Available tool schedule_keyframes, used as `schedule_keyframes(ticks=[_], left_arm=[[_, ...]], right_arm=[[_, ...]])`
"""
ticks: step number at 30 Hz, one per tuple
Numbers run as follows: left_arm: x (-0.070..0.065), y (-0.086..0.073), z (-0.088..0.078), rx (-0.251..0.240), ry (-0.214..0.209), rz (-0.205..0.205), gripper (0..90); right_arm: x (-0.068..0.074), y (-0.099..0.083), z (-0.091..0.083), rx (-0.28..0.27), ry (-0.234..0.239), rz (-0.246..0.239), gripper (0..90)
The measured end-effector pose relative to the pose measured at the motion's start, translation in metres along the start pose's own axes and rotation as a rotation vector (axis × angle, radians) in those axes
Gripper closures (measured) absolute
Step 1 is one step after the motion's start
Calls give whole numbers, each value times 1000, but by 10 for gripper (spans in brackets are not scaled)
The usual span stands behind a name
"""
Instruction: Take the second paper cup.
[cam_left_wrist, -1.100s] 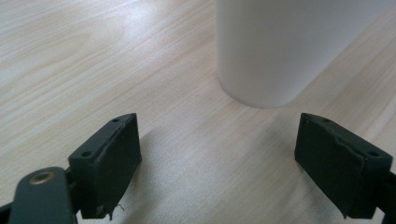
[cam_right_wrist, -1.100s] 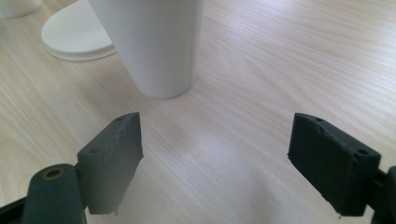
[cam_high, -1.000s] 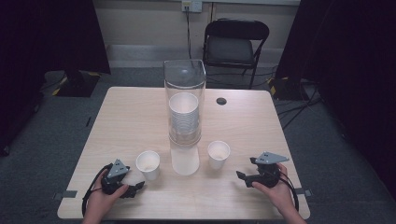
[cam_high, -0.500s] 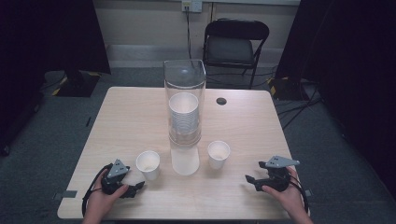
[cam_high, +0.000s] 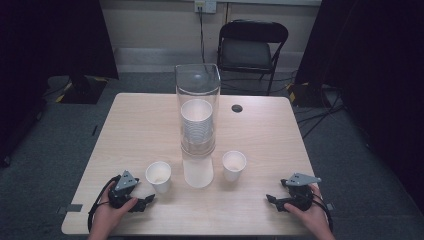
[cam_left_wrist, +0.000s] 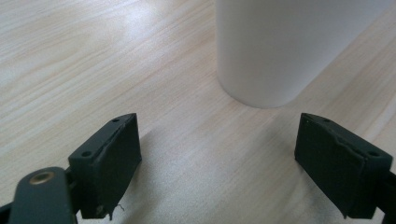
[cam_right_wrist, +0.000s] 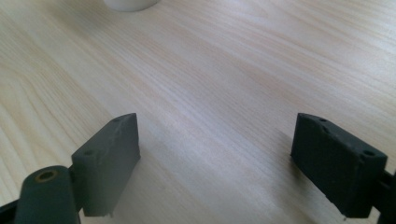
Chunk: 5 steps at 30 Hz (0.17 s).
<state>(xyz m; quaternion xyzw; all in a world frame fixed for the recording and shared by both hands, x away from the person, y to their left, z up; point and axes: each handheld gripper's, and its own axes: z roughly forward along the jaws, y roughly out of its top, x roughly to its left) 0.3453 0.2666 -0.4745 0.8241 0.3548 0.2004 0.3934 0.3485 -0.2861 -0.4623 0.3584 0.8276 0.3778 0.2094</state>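
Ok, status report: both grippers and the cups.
Left gripper open, empty, facing left cup. Right gripper open, empty, jaws just widened, well off right cup. Cup dispenser between; nothing blocking.

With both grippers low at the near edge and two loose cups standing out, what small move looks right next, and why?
Probably ease the left gripper forward around the white paper cup just ahead of it. Its jaws stand wide with nothing between them, and that cup stands upright close in front on the pale wooden table. The right gripper sits farther from its own cup.
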Motion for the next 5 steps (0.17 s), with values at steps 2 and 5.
schedule_keyframes(ticks=[2,5], left_arm=[[0,0,0,0,0,0,139],[0,0,0,0,0,0,139]], right_arm=[[-1,-2,-1,-6,0,5,141],[-2,-3,-3,-7,-14,12,142]])
